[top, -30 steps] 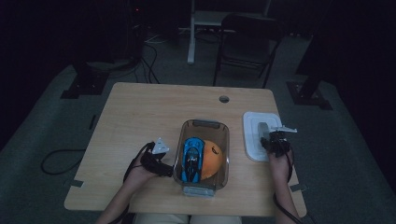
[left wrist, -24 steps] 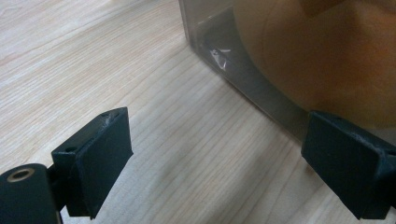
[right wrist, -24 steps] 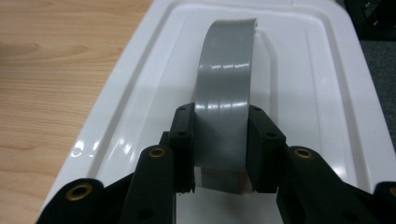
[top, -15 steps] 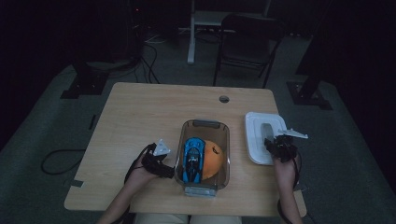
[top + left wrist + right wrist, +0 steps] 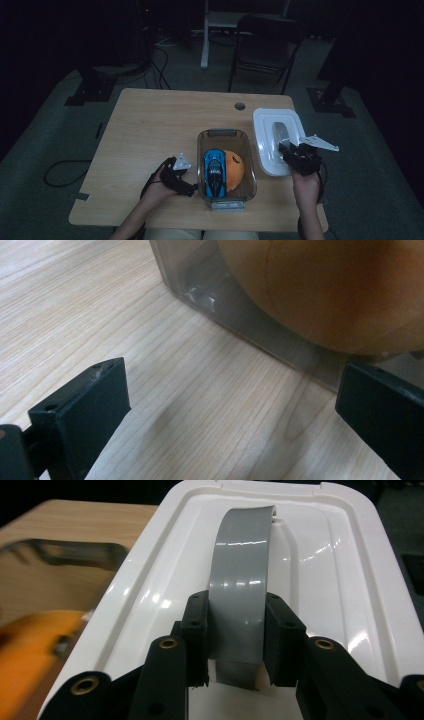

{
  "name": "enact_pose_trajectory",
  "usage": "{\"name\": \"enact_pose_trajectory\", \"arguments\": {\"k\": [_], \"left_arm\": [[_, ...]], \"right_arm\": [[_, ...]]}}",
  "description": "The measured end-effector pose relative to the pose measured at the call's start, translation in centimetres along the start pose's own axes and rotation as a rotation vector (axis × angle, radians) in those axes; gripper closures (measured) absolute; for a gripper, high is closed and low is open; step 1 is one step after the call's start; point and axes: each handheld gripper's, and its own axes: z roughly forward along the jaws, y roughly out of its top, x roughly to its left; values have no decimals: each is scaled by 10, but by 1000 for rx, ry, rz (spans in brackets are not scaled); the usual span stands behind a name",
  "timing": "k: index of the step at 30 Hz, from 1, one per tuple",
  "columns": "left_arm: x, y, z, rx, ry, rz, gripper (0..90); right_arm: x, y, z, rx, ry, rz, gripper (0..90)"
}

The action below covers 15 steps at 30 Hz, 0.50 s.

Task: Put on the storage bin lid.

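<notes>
The right gripper [image 5: 295, 156] is pinching the grey handle [image 5: 239, 590] of the white lid [image 5: 274, 140] between its jaws, the lid sitting at three o'clock of the clear bin [image 5: 226, 170], apparently lifting off the worktop [image 5: 150, 130]. The bin is already holding a blue toy car [image 5: 215, 170] and an orange ball [image 5: 233, 167] but is standing uncovered. The left gripper [image 5: 176, 175], at the bin's nine o'clock, is resting with jaws spread, having just been opening, nothing between them, so carrying the lid over and closing the bin likely remains.

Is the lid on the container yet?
No, the white lid sits to the right of the open container, its grey handle clamped in the right gripper.
</notes>
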Motion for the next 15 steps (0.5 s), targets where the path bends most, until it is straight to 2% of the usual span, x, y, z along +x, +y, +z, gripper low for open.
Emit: {"name": "enact_pose_trajectory", "arguments": {"k": [4, 9, 15], "left_arm": [[-6, 3, 5, 8, -10, 10, 15], [-15, 10, 12, 9, -24, 33, 14], [-27, 18, 22, 0, -47, 49, 15]], "right_arm": [[17, 4, -9, -21, 53, -23, 674], [38, 7, -16, -20, 107, -59, 674], [56, 8, -23, -29, 173, -85, 674]]}}
